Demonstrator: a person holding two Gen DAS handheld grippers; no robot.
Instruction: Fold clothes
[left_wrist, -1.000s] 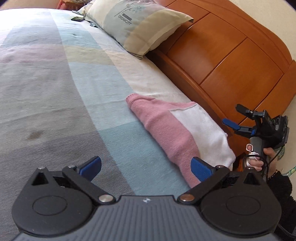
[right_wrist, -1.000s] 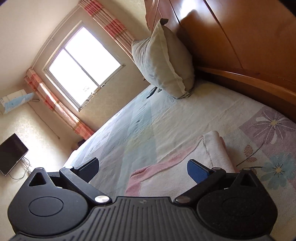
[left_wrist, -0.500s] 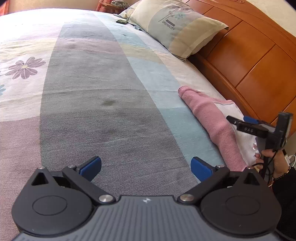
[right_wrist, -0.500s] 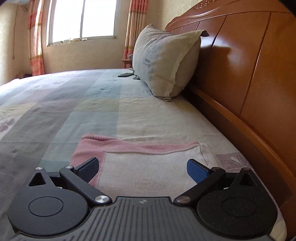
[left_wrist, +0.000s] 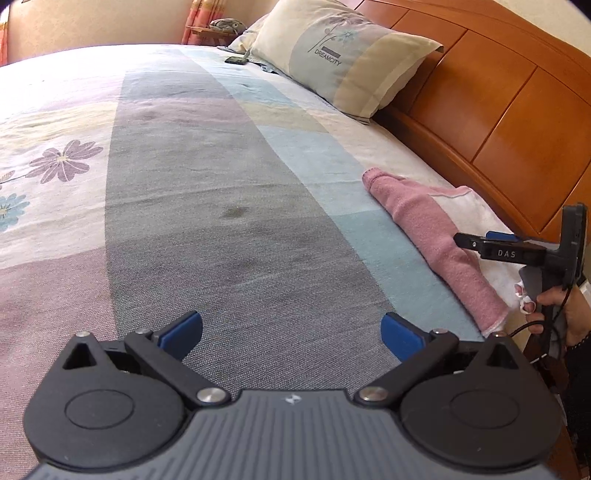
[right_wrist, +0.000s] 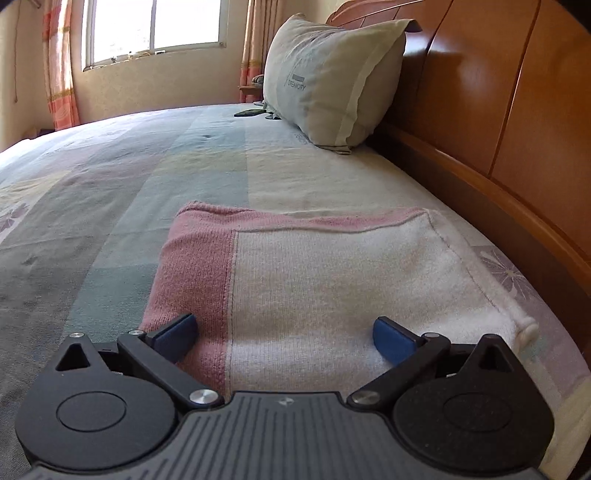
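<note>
Bed (left_wrist: 221, 221): it fills most of both views, under a patchwork cover with grey, blue and lilac bands and printed flowers at the left of your left-wrist frame. The broad grey band running from lower centre to upper centre there lies bare, open room across the whole middle of the frame.

Headboard (left_wrist: 498, 110): orange-brown wood panels along the right edge of both frames, closing the bed on that side.

Pillow (left_wrist: 340, 55): upper centre-right in the left-wrist view, leaning on the headboard, well apart from the garment.

Folded garment (right_wrist: 314, 280): pink and white knit, lying flat on the bed near the headboard side. In the right-wrist view it fills the lower centre, with a pink band along its left and far edges, a white panel in the middle, and its right edge running close to the bed's edge. In the left-wrist view it sits at right centre, its pink fold facing the open cover.

Your left tool (left_wrist: 291, 332): lower centre, spread wide, gripping nothing, above the bare grey band.

Your right tool (right_wrist: 284, 336): lower centre, spread wide, empty, low over the garment's near edge; you cannot tell whether the pads touch the cloth. Your hand (left_wrist: 554, 306) holds its grip at the right edge.

Small dark object (left_wrist: 236, 60): on the cover beside the pillow, too small to identify.
</note>
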